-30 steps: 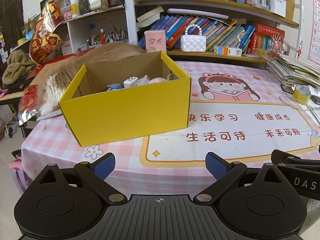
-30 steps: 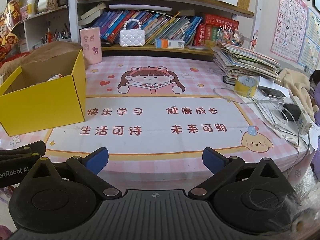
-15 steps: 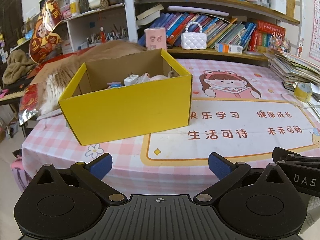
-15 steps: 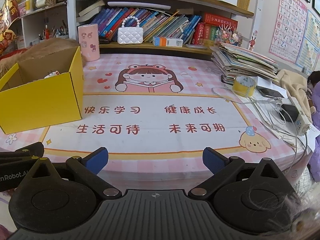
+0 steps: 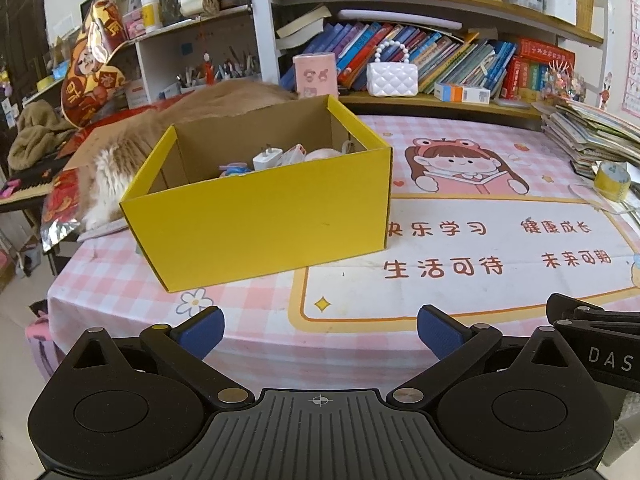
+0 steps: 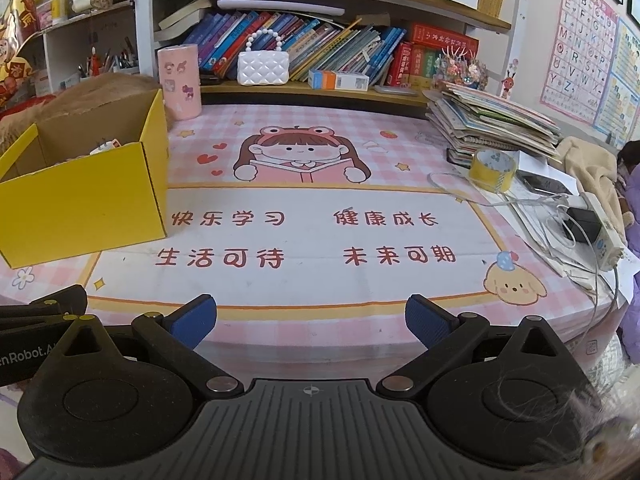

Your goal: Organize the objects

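Left wrist view: left claw (image 5: 318, 330) tilted down over near surface (image 5: 360, 344) edge, jaws just spread wide, empty. Right claw (image 6: 310, 318) likewise released. Yellow box (image 5: 264, 216) ahead-left on surface, small objects inside.

Ahead of me the middle of the mat (image 6: 304, 236) lies bare, wide enough for either gripper to pass. On my left the box (image 5: 260, 216) stands tall with its top open, a cat (image 5: 120, 160) close behind it. To my right the tape (image 6: 493, 170), cables (image 6: 548, 216) and book pile (image 6: 496, 120) crowd the edge.
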{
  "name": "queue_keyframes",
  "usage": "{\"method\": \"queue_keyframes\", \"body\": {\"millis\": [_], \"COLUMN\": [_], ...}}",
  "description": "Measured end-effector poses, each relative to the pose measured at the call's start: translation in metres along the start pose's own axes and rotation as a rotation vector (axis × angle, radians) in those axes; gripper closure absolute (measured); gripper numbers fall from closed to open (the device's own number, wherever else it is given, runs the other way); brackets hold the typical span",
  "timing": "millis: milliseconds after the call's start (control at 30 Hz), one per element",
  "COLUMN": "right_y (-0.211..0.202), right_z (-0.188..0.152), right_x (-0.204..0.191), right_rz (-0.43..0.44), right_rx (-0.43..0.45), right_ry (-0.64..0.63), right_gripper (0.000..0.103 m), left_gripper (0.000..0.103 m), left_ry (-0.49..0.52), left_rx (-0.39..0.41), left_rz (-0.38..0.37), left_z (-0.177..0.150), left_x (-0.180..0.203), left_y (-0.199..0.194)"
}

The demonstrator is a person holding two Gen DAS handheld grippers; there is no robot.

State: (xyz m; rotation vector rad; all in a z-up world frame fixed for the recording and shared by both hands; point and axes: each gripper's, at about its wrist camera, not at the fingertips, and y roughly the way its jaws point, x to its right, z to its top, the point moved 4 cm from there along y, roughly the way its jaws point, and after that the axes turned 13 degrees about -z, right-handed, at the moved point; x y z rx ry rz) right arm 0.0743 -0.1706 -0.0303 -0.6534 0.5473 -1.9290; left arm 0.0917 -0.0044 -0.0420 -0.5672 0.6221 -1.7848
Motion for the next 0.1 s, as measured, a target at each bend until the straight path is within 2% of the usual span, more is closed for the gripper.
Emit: {"method": "queue_keyframes", "body": {"millis": [100], "right_y": [0.0035], "right_z": [0.0007], "right_x": [-0.0012], "right_rz": [0.002], "right_rx": [-0.012], "right_ry": [0.001], "right_gripper": [0.002], "left_gripper": [0.000], "left_ry": [-0.005], "left_rx": [-0.005], "left_rz": [-0.010], "left_z": [0.0002], "left_x": [-0.0009], "left_y": [0.0025]}}
